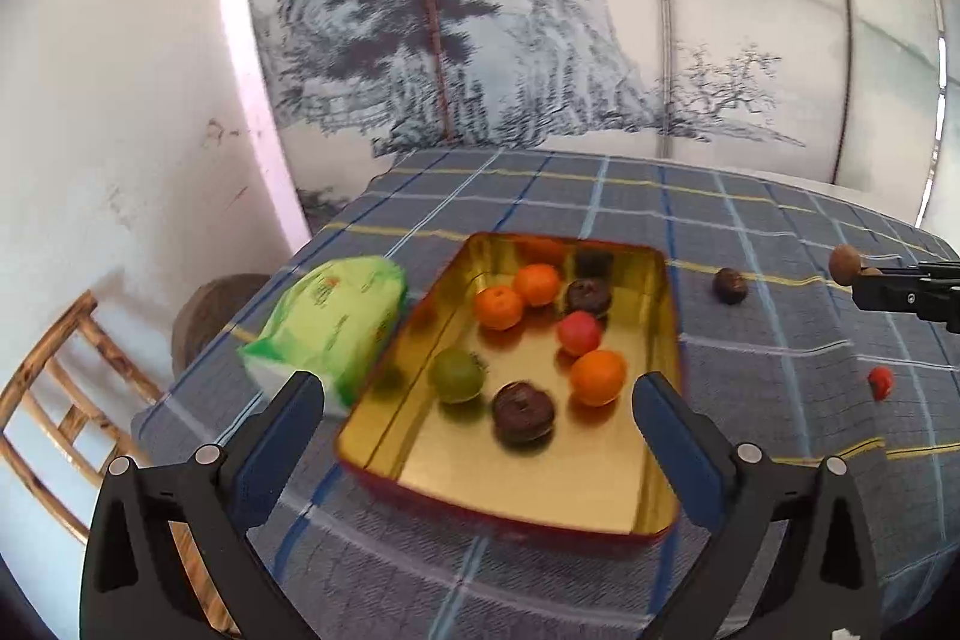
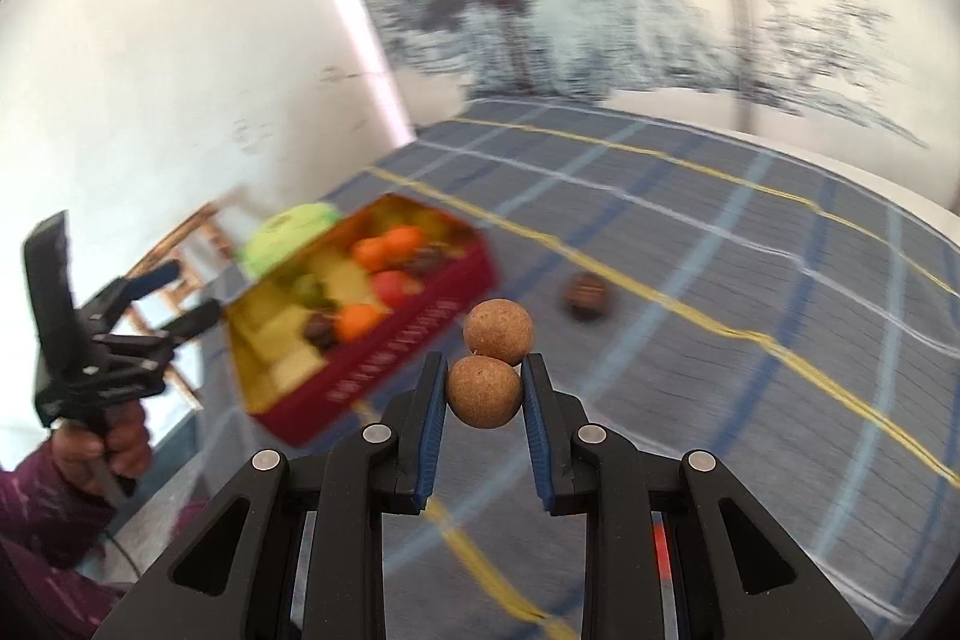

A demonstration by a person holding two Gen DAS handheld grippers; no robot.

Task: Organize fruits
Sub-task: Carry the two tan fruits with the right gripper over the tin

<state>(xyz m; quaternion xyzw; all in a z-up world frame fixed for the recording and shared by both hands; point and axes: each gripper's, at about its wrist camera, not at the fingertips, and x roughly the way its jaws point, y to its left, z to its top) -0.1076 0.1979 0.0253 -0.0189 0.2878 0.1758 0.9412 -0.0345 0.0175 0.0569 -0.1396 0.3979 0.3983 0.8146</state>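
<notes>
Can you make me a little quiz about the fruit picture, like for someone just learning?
1. True or false: the right gripper is empty.
2. How many orange fruits lie in the gold tin? A) one B) three C) six
3. Fill in: the dark fruit on the cloth lies ____ the tin.

Key
1. False. It is shut on the brown longans, a joined pair.
2. B. The left wrist view shows three.
3. Outside. It sits on the checked tablecloth, apart from the tin. The left gripper is open, with nothing held.
</notes>
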